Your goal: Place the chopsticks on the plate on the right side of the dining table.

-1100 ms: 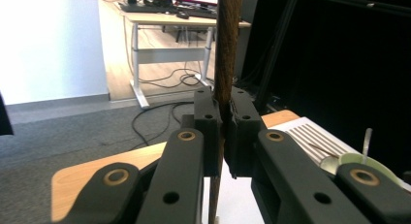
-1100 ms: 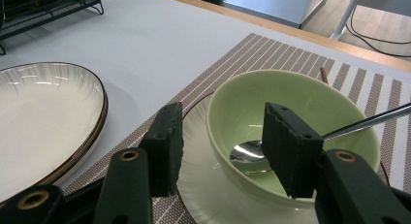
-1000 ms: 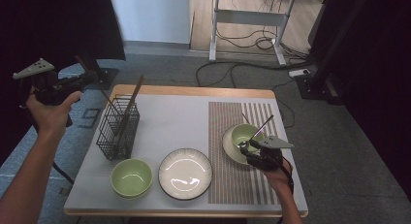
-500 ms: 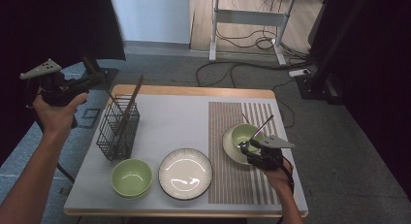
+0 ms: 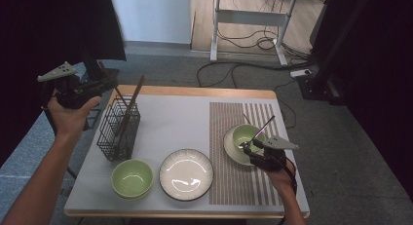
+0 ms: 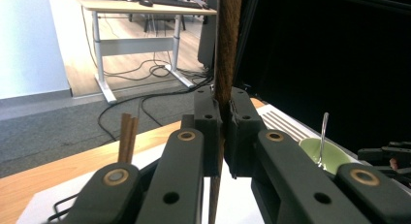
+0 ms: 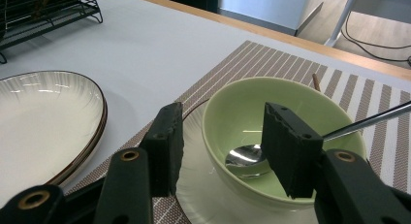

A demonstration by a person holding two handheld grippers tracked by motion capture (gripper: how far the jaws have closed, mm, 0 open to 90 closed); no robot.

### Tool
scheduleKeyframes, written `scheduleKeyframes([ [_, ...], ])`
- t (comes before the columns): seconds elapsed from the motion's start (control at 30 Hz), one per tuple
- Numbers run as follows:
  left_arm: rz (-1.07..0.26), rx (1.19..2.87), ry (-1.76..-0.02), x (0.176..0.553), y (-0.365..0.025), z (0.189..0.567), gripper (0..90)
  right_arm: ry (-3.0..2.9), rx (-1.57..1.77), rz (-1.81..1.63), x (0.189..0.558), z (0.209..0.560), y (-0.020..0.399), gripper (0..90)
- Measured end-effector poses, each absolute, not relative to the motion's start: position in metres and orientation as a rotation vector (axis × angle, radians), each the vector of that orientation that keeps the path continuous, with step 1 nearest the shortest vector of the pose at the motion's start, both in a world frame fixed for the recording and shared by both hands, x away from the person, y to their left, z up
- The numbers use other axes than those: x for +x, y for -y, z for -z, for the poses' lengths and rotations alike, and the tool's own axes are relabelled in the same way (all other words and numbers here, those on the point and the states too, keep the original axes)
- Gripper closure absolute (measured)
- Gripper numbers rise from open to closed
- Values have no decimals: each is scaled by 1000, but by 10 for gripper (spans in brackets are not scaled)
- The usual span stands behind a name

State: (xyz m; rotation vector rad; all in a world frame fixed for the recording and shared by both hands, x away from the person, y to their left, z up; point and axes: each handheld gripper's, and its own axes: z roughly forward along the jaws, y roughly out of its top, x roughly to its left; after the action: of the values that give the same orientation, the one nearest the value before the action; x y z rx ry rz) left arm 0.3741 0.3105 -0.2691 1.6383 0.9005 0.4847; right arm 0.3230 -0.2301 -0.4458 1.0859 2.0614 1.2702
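Right gripper sits at the near rim of the green bowl on a saucer on the striped mat; jaws stand apart, nothing between the pads. A spoon rests in that bowl. Farther off, left gripper is clamped tight on a brown chopstick, held upright beside the wire rack

The brown chopstick is cut off at twelve o'clock by the left gripper view's edge, and its lower end is hidden behind the tongs. In the right gripper view, the spoon is partly hidden behind one pad.
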Motion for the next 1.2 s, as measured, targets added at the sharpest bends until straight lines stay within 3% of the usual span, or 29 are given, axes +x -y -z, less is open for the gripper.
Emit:
scheduleKeyframes([
  [1.2,-391,1732,-815,384,-253,282,847,-2060,1083,-1356,328,441,217,506],
])
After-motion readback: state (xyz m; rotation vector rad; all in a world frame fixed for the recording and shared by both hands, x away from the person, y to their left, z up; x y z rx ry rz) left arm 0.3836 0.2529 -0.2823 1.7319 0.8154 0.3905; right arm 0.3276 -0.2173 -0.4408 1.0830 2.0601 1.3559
